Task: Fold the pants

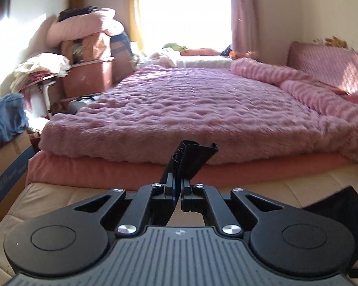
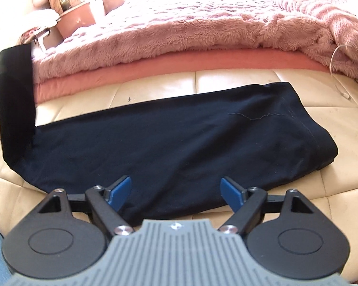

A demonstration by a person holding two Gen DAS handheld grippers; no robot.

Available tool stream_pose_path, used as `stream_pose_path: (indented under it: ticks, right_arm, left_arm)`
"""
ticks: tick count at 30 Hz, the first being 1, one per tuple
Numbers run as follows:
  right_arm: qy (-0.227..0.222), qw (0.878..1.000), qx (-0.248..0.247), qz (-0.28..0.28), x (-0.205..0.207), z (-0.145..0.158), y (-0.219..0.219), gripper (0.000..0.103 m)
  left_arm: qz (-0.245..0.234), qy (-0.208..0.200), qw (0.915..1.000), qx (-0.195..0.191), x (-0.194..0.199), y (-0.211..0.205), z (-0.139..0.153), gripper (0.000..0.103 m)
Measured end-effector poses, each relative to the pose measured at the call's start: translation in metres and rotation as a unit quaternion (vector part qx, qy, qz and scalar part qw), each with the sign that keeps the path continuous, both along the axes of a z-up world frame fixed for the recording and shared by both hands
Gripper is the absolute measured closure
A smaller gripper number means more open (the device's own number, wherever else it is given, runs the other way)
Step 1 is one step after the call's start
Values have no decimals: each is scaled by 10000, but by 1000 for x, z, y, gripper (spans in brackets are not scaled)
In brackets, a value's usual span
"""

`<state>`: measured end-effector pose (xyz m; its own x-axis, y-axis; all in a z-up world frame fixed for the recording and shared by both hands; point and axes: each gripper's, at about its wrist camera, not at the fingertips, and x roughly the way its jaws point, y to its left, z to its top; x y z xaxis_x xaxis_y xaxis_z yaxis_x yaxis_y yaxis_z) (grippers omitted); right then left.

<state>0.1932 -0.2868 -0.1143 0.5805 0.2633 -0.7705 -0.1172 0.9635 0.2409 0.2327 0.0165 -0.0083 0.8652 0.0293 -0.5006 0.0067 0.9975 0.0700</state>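
Observation:
Dark navy pants [image 2: 179, 147] lie flat along the cream padded bench [image 2: 322, 190], folded lengthwise, with one end at the right. Their left end [image 2: 16, 95] is lifted up off the bench. My left gripper [image 1: 179, 186] is shut on that lifted end, and bunched black cloth [image 1: 193, 159] sticks up between its fingers. More of the pants [image 1: 334, 209] shows at the lower right of the left wrist view. My right gripper [image 2: 176, 190] is open and empty, its blue pads [image 2: 120, 189] just above the near edge of the pants.
A bed with a pink fluffy blanket [image 1: 191, 109] runs along the far side of the bench. Boxes and piled bedding [image 1: 88, 47] stand at the left. A cardboard box [image 1: 7, 164] is at the bench's left end. A white cable [image 2: 339, 71] hangs at the right.

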Motion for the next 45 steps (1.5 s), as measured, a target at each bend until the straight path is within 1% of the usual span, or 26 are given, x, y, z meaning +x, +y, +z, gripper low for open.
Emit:
stream_pose_path:
  ticks: [2, 4, 6, 8, 11, 14, 16, 18, 19, 21, 23, 25, 27, 28, 29, 30, 32, 33, 34, 37, 38, 39, 40, 41, 45]
  right_arm:
    - [15, 10000, 90, 39, -2, 0, -3, 25]
    - [40, 9999, 149, 70, 0, -2, -1, 25]
    - [80, 9997, 195, 88, 2, -5, -2, 25]
    - [112, 9997, 207, 68, 2, -7, -3, 25]
    - [171, 9996, 206, 63, 3, -11, -3, 25]
    - [234, 9995, 216, 79, 5, -16, -1, 25]
    - [266, 9994, 213, 113, 6, -19, 1, 25]
    - [279, 9993, 193, 156, 6, -19, 4, 25]
    - [282, 9993, 181, 175, 6, -20, 5, 25]
    - [296, 9992, 153, 198, 6, -20, 7, 24]
    - [302, 9993, 121, 197, 6, -20, 7, 24]
    - [301, 9993, 96, 190, 6, -19, 6, 24]
    - [286, 9994, 74, 181, 6, -19, 6, 24]
    - [277, 9994, 78, 182, 7, -18, 5, 24]
    - [271, 9994, 86, 191, 7, -18, 6, 24]
    - [268, 9994, 98, 214, 8, -18, 7, 24]
    - [272, 9991, 129, 286, 10, -19, 10, 24]
    - [277, 9990, 145, 316, 10, -20, 13, 24]
    - [288, 9989, 145, 343, 11, -20, 15, 24]
    - [285, 9986, 110, 435, 11, -20, 22, 24]
    - [288, 9985, 95, 457, 11, -20, 23, 24]
    - [288, 9985, 84, 466, 11, -20, 24, 24]
    - [288, 9985, 80, 461, 10, -20, 23, 24]
    - [289, 9986, 80, 445, 10, -21, 22, 24]
    - [307, 9988, 57, 375, 12, -23, 21, 24]
  left_arm:
    - [-378, 189, 9988, 247, -1, -35, -24, 100]
    - [-764, 429, 9949, 500, -5, -68, -49, 100]
    - [-1180, 707, 9870, 833, -17, -98, -77, 100]
    - [-1487, 975, 9795, 950, -30, -115, -98, 100]
    - [-1727, 1231, 9719, 1019, -43, -122, -115, 100]
    - [-1927, 1500, 9648, 973, -46, -118, -124, 100]
    - [-2058, 1660, 9604, 875, -45, -112, -127, 100]
    - [-2104, 1781, 9588, 691, -44, -107, -129, 100]
    - [-2112, 1818, 9587, 562, -43, -104, -128, 100]
    - [-2069, 1747, 9622, 276, -40, -95, -120, 100]
    - [-1924, 1697, 9662, -240, -34, -79, -107, 100]
    - [-1537, 1570, 9717, -869, -21, -62, -91, 100]
    - [-1143, 1281, 9753, -1388, -17, -41, -74, 100]
    - [-1142, 1142, 9752, -1516, -19, -36, -67, 100]
    - [-1270, 1085, 9750, -1464, -21, -37, -63, 100]
    - [-1477, 1129, 9743, -1271, -24, -43, -64, 100]
    - [-1869, 1285, 9712, -732, -33, -63, -76, 100]
    - [-1986, 1453, 9674, -600, -33, -72, -85, 100]
    - [-2076, 1652, 9625, -563, -34, -77, -95, 100]
    - [-2155, 2156, 9509, -536, -38, -88, -122, 99]
    - [-2145, 2248, 9487, -577, -38, -88, -128, 98]
    - [-2147, 2346, 9457, -674, -37, -87, -131, 94]
    - [-2163, 2474, 9409, -818, -35, -86, -134, 91]
    - [-2200, 2642, 9334, -1033, -34, -83, -137, 86]
    - [-2331, 2971, 9090, -1764, -27, -69, -144, 85]
